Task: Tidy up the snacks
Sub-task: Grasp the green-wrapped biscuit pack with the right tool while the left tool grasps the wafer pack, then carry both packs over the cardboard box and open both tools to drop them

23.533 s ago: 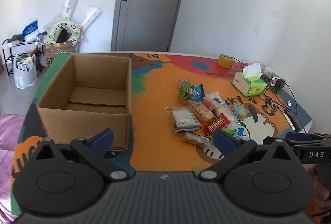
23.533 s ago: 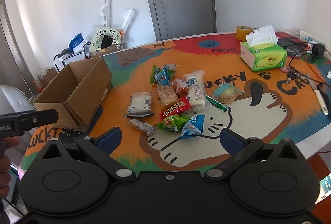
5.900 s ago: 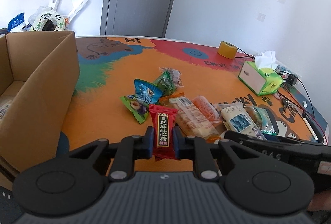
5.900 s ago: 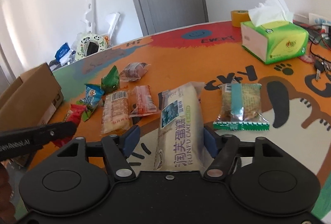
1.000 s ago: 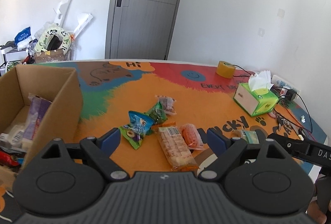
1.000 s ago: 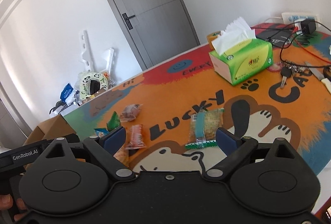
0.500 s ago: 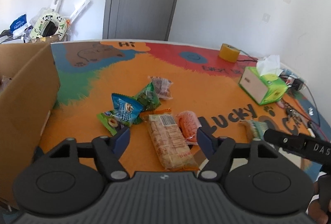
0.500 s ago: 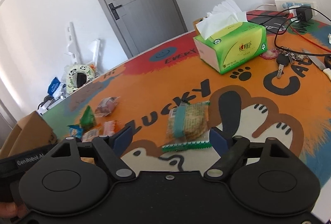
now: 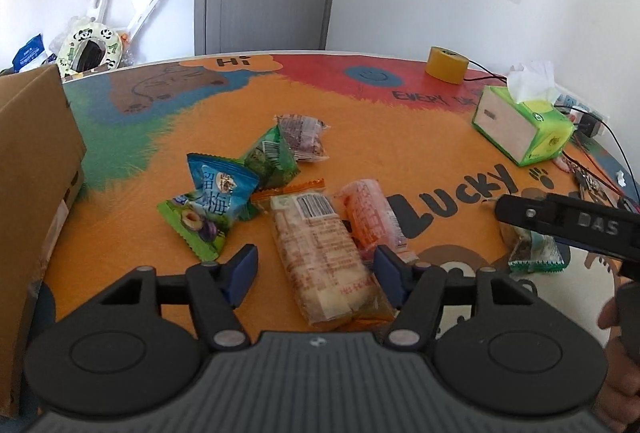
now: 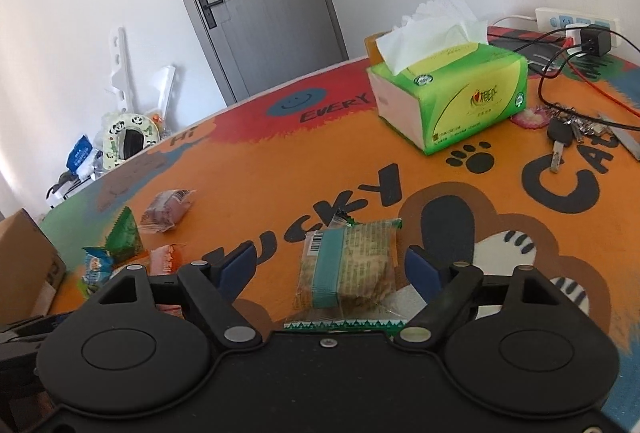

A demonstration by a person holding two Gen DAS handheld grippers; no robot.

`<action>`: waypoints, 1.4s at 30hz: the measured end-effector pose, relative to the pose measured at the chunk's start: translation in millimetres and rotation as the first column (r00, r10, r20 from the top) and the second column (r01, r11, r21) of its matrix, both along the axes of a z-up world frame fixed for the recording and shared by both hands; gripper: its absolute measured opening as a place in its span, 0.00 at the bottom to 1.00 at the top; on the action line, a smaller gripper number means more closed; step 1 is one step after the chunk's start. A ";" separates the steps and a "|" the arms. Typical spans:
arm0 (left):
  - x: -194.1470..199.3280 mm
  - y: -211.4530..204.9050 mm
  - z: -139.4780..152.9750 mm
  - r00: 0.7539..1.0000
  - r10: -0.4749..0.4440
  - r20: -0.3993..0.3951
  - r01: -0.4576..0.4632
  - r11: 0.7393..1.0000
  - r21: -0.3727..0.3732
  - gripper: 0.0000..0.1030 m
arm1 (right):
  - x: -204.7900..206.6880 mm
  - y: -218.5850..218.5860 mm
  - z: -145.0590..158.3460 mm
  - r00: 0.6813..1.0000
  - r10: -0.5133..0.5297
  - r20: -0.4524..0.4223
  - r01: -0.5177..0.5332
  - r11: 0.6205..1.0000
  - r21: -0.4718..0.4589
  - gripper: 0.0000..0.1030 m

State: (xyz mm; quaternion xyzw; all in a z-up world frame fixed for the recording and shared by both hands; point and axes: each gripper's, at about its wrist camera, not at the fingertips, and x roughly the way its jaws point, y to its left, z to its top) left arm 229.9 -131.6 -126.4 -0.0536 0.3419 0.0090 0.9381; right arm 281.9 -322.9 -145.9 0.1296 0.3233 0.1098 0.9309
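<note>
My left gripper [image 9: 316,269] is open, its fingers on either side of a long biscuit pack [image 9: 326,253] lying on the orange mat. Beside the pack lie a pink-orange packet [image 9: 370,219], a blue plum packet [image 9: 218,191], a green packet [image 9: 272,155] and a clear pinkish packet [image 9: 302,137]. My right gripper [image 10: 332,273] is open around a brown cake packet with a teal band [image 10: 348,269], also seen in the left wrist view [image 9: 534,251]. The cardboard box [image 9: 36,169] stands at the left.
A green tissue box [image 10: 448,97] stands at the back right, with keys [image 10: 560,137], cables and a power strip [image 10: 576,23] behind it. A yellow tape roll [image 9: 446,65] sits at the far edge. Clutter [image 9: 90,45] stands beyond the table by the door.
Both grippers have moved down and forward to the table. The left now straddles the biscuit pack and the right straddles the cake packet. Both stay open.
</note>
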 end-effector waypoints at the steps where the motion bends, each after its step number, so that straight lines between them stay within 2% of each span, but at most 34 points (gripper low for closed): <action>1: -0.7 -0.1 0.2 1.000 -0.002 0.000 0.002 1.000 0.005 0.56 | 1.5 0.9 -2.0 1.000 0.001 -0.006 -0.001 1.000 0.001 0.79; 3: -2.4 1.4 0.7 1.000 -0.003 -0.003 0.003 1.000 0.006 0.51 | -0.8 4.0 -3.5 1.000 0.002 0.009 -0.001 1.000 -0.024 0.67; 4: -4.0 2.3 1.0 1.000 0.000 -0.004 0.000 1.000 0.006 0.49 | -2.8 5.1 -3.5 1.000 -0.009 0.013 0.010 0.999 -0.047 0.53; 5: -4.9 2.7 1.2 1.000 0.003 -0.005 -0.003 1.000 0.005 0.49 | -4.6 4.7 -3.5 1.000 -0.023 0.015 0.024 0.998 -0.065 0.49; 11: -14.3 3.1 1.5 1.000 -0.002 -0.003 0.002 1.000 -0.002 0.43 | -16.9 -3.8 -2.1 1.000 -0.016 0.003 0.016 1.000 -0.016 0.48; 13: -17.5 3.0 1.2 1.000 -0.008 0.000 0.008 1.000 -0.001 0.32 | -24.1 -3.5 -1.8 1.000 -0.002 0.000 0.002 1.000 -0.005 0.48; 16: -23.0 6.7 3.6 1.000 -0.016 -0.006 0.016 0.999 -0.047 0.32 | -34.0 -4.7 -0.8 1.000 0.009 -0.008 -0.009 1.000 0.019 0.48; 19: -31.1 4.5 9.6 1.000 -0.020 0.024 0.021 0.999 -0.040 0.32 | -42.0 -5.2 1.5 1.000 0.018 -0.007 -0.017 0.999 0.032 0.48; 26: -47.7 9.4 31.0 0.996 -0.026 0.085 0.031 0.998 -0.060 0.32 | -58.7 1.6 23.3 0.997 0.057 0.060 -0.059 0.997 0.047 0.48; 42: -87.1 49.5 82.3 0.973 0.054 0.224 -0.039 0.997 -0.071 0.32 | -81.8 38.2 75.5 0.974 0.129 0.187 -0.142 0.988 0.058 0.48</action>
